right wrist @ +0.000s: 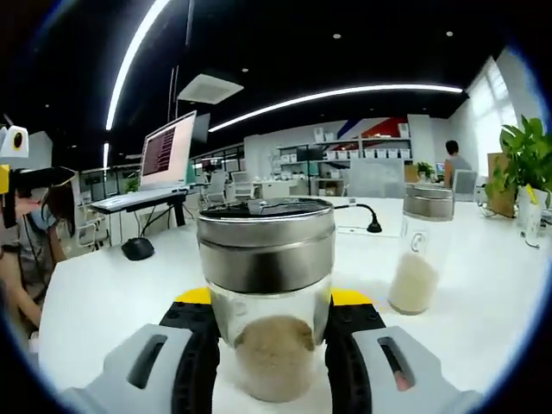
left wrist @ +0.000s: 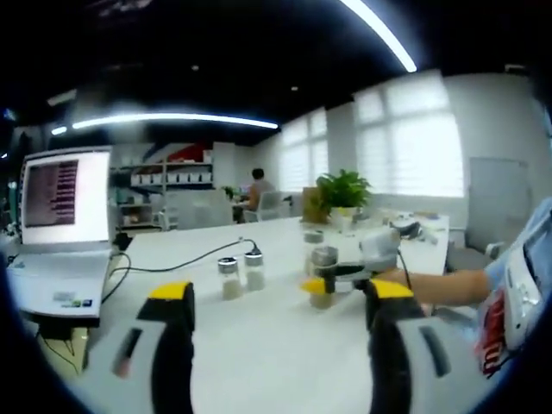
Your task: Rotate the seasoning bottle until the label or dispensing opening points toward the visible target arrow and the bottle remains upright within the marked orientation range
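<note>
White counter [left wrist: 259, 345] carries the work area in the left gripper view. The left hand-held gripper [left wrist: 274, 297] stands wide, with nothing between its 2 yellow-tipped jaws; it is held back from the jars, which judges as a standby position that leaves the turning to the other side. Between and beyond the jaws stand 2 small glass jars [left wrist: 241, 274] with metal caps, close together and upright. To their right, the right hand-held gripper [left wrist: 366, 263] enters the view, carried by a person's forearm [left wrist: 448, 285], and clamps the seasoning bottle [left wrist: 322, 278] near its base on the counter. A laptop [left wrist: 62, 233] sits at far left with a black cable [left wrist: 172, 266] running toward the jars. A potted plant [left wrist: 343, 194] stands at the far edge.

Right gripper view: the right hand-held gripper [right wrist: 271, 345] is closed on the seasoning bottle [right wrist: 269, 302], 1 jaw on each side of the glass wall. The low, 2-sided hold judges as suited to twisting the bottle about its own axis without tipping it. The bottle is upright, of clear glass, with a broad brushed-metal cap and a shallow fill of beige granules. No label, dispensing opening, or target arrow can be made out, so current orientation cannot be judged. 1 further jar [right wrist: 421, 250] with pale powder stands apart to the right.
</note>
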A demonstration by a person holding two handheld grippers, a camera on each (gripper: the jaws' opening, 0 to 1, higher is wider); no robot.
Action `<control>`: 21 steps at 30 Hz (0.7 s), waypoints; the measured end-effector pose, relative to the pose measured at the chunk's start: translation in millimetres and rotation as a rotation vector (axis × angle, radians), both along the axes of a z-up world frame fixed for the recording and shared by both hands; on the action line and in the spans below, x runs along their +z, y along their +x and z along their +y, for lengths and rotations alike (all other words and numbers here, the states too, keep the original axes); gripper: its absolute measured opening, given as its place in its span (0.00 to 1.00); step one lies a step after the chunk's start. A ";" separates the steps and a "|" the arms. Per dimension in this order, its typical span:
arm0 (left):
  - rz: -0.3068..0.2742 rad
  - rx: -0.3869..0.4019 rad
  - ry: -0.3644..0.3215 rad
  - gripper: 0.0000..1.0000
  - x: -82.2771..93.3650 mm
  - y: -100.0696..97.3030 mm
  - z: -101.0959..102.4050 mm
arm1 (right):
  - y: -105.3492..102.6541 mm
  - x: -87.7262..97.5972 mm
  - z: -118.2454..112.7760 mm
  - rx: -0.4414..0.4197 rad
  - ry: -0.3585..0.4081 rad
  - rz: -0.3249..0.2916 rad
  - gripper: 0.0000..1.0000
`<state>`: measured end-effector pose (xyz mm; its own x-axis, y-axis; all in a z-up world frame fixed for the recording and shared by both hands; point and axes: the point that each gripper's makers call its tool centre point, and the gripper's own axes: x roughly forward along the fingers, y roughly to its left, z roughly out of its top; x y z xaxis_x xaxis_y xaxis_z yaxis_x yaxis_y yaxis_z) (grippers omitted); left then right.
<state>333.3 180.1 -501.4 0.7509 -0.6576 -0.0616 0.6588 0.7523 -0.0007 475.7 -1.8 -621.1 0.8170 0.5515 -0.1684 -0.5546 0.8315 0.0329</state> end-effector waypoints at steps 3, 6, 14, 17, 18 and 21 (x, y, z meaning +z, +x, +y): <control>-0.006 0.009 -0.015 0.86 2.9 1.2 1.5 | -2.6 0.0 2.6 0.060 -0.007 0.008 0.46; -0.022 0.025 0.003 0.85 4.4 1.9 3.7 | -7.1 0.9 3.5 0.137 0.017 0.028 0.46; -0.017 0.016 -0.012 0.85 7.1 0.0 5.6 | -26.2 -5.2 11.2 0.386 -0.087 0.080 0.46; -0.015 0.027 -0.010 0.85 7.0 2.1 7.9 | -30.9 -6.4 13.3 0.513 -0.118 0.084 0.46; -0.012 0.026 -0.009 0.85 6.4 2.5 8.0 | -35.6 -5.8 16.4 0.596 -0.105 0.079 0.46; -0.007 0.009 0.006 0.85 3.8 0.9 3.7 | -38.1 -5.4 13.0 0.710 -0.087 0.065 0.46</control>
<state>334.2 183.8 -497.6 0.7571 -0.6505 -0.0601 0.6520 0.7581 0.0084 437.5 11.2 -626.5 0.2529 0.9285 -0.2720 -0.9616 0.2721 0.0347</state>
